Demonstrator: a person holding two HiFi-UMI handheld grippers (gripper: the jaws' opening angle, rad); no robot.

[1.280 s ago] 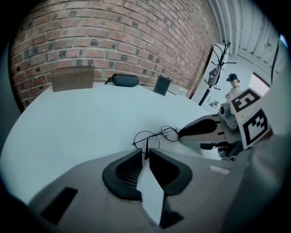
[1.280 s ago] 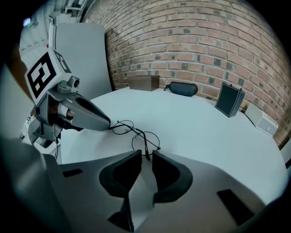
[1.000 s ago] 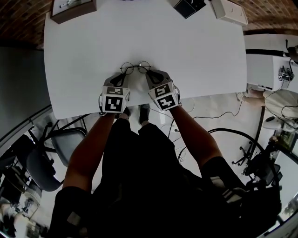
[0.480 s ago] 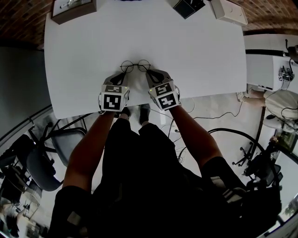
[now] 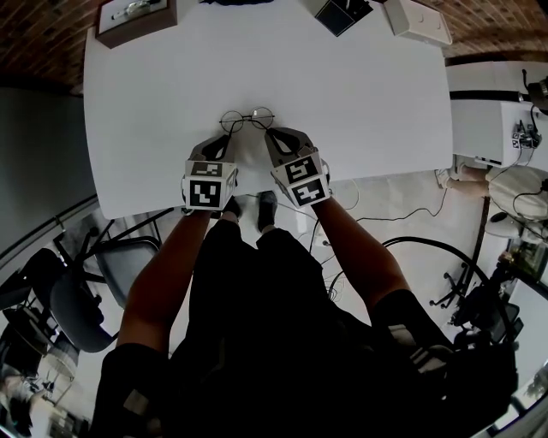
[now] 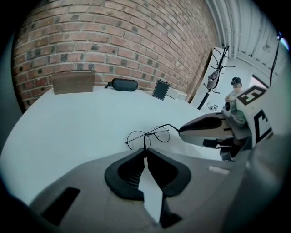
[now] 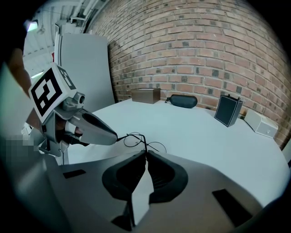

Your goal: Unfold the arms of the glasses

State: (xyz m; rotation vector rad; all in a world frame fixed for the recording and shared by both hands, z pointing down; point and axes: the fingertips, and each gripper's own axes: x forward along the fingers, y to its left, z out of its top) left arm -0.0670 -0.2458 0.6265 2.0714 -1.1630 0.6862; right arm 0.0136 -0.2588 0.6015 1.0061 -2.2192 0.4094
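Thin round wire glasses [image 5: 248,120] sit low over the white table [image 5: 154,103], just beyond both grippers. My left gripper [image 5: 224,139] is shut on one thin arm of the glasses [image 6: 148,134], which runs straight into its closed tips [image 6: 145,151]. My right gripper [image 5: 272,134] pinches the other arm; its jaws are still closing, with the wire between their tips [image 7: 145,152]. The lenses [image 7: 136,139] hang between the two grippers. Each gripper view shows the other gripper's finger close beside the frame.
A brown box [image 5: 135,19] stands at the far left of the table, with a black glasses case [image 6: 124,84] and a dark upright stand [image 5: 341,13] along the far edge by the brick wall. A white box [image 5: 417,19] is far right. The table's near edge lies under my grippers.
The glasses have shifted a little away from me in the head view, and both grippers moved slightly with them, the right one rising a bit.
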